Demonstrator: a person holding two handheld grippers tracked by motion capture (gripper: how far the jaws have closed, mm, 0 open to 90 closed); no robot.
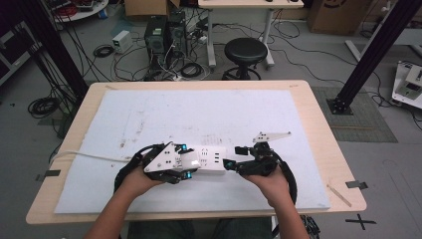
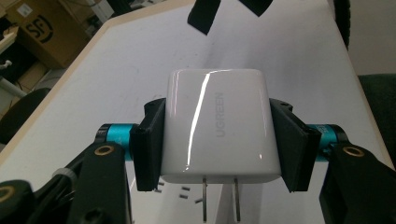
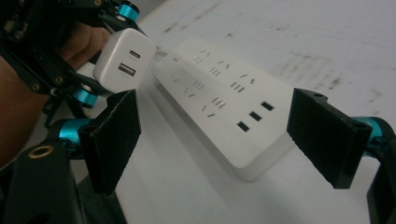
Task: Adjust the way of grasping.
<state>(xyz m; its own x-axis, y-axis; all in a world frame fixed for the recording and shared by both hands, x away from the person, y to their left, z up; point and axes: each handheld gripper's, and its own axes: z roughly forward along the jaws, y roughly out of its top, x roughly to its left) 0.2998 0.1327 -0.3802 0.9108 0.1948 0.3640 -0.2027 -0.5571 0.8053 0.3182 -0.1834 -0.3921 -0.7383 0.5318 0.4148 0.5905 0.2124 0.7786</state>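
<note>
White mat [image 1: 149, 114] lies bare from 9 through 3 o'clock; power strip [image 1: 211, 160] with its cable [image 1: 89, 156] obstructs the near centre, cable trailing toward 9 o'clock.

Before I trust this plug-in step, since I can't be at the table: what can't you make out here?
- Charger prong tips: cut off by the bottom edge, left gripper view.
- Power strip left part: hidden under the left gripper, high view.
- Strip's far end: hidden behind the charger, right gripper view.
- Right gripper: jaws open.
</note>
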